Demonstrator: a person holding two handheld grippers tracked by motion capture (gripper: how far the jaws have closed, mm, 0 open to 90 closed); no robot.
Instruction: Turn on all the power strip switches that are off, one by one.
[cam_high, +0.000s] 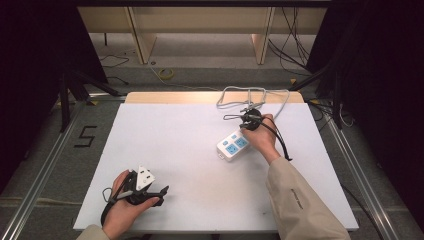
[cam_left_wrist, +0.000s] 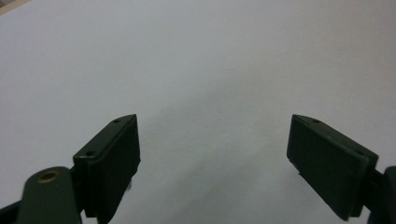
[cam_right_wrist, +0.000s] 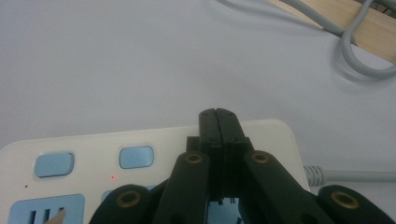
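White desk (cam_high: 200, 150) surface, pale wooden strip along its far edge. White power strip (cam_high: 233, 145) with blue sockets and blue switch buttons lies right of centre, angled; a small red light shows beside the buttons in the right gripper view. Its grey cable (cam_high: 250, 97) leaves the far end and loops loosely over the wooden edge. Right claw (cam_right_wrist: 218, 114): jaws pressed fully together, nothing between them, tips over the far end of the power strip; contact with the casing cannot be told. Right hand (cam_high: 262, 135) sits just beside the strip. Left claw (cam_left_wrist: 212, 144): jaws spread wide, nothing held, bare desk ahead of them. Left hand (cam_high: 122, 205) rests near the front left corner, well apart from the strip. Floor (cam_high: 45, 150) to the left carries a dark "5" marking (cam_high: 86, 136); loose cables beyond the desk
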